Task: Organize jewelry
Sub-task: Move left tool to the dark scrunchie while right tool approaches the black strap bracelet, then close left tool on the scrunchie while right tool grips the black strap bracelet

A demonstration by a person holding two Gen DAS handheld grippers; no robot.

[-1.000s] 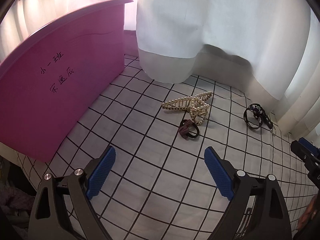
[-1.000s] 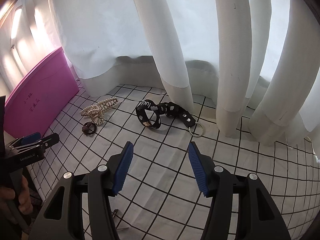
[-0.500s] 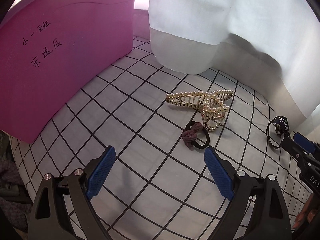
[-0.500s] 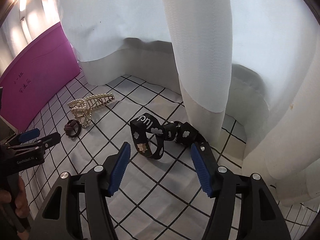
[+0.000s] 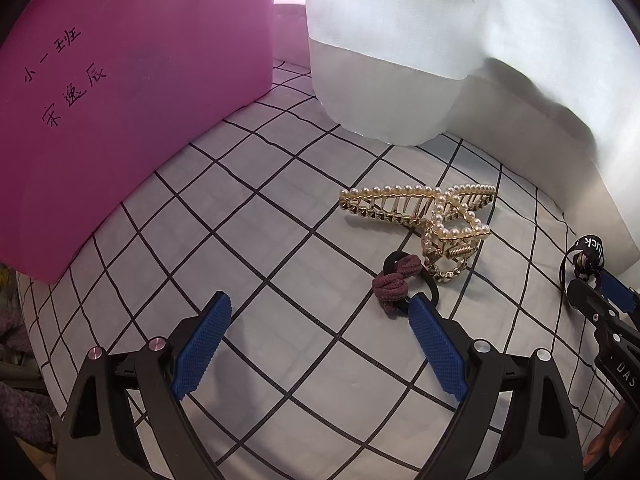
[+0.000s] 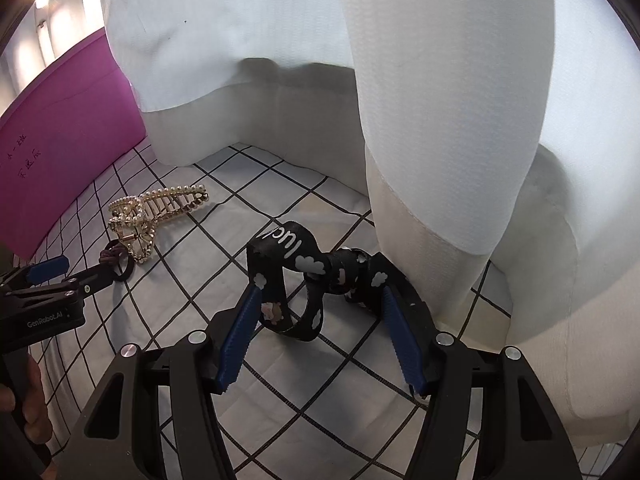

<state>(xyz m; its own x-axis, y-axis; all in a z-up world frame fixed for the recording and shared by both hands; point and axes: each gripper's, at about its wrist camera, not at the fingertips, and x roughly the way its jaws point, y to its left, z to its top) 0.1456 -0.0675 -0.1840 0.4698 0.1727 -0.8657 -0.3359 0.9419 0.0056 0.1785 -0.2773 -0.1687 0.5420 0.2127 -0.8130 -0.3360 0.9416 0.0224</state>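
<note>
Gold pearl hair clip (image 5: 424, 208), maroon hair tie (image 5: 394, 284), pink bin (image 5: 120, 112), black-gridded white cloth (image 5: 280, 264).

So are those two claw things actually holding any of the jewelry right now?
No, nothing is held. The left gripper stands open beside the hair tie. The right gripper straddles the black strap, its pads not pressing on it.
</note>
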